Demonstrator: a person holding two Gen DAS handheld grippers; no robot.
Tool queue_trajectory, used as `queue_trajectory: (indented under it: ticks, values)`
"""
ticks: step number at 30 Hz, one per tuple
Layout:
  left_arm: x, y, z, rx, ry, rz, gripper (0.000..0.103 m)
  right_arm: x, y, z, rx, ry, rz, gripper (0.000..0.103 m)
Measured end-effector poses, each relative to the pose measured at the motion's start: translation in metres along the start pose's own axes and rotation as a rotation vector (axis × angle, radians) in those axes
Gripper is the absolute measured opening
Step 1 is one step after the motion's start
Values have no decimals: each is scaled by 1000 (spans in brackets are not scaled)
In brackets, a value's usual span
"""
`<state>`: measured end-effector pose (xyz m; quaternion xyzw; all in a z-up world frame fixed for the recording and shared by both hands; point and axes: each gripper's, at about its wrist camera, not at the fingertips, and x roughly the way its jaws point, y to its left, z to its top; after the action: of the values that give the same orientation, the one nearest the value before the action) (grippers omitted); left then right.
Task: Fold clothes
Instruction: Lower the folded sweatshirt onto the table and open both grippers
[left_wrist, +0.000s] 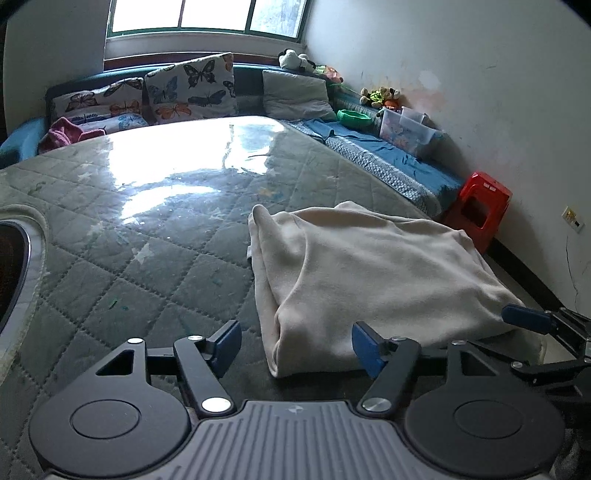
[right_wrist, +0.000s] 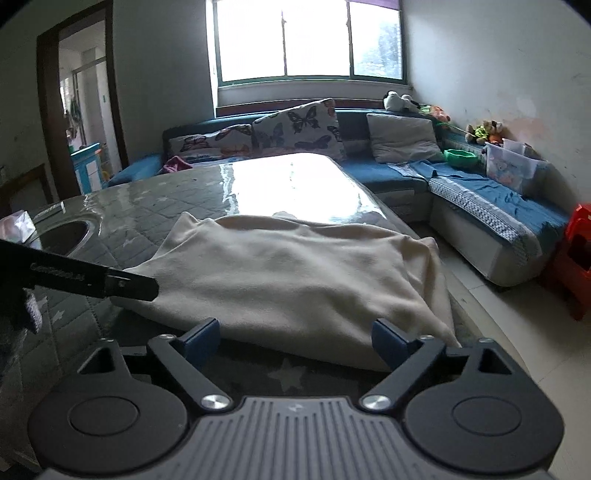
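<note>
— Both sets of jaws spread wide, nothing between them?

— Yes. The left gripper (left_wrist: 296, 345) and right gripper (right_wrist: 295, 341) sit low in frame, just short of the folded cream garment (left_wrist: 369, 273) at centre on the quilted table (left_wrist: 129, 221). Beyond, upper frame, butterfly cushions (left_wrist: 192, 88) on the sofa.

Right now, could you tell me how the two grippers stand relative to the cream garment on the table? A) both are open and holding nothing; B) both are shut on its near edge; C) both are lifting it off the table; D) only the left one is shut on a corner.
A: the left gripper and right gripper both show spread fingers with nothing between them, and the cream garment lies folded on the table.
</note>
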<state>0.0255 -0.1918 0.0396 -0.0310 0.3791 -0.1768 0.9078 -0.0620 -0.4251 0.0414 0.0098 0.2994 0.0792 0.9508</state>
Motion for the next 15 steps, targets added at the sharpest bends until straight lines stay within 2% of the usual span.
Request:
queue_trajectory:
  ticks: [3,6,15]
  values:
    - [-5,0,-3,1,-6,1,74,-3,0,-1,15,-7,-17,95]
    - [-10,1,-6,-2,-15,5,82,-6,0,-2,31,-14,-34,102]
    - [-25,-3,-15,23,-50,-7,95,-12,2,-5,45,-21,-72,103]
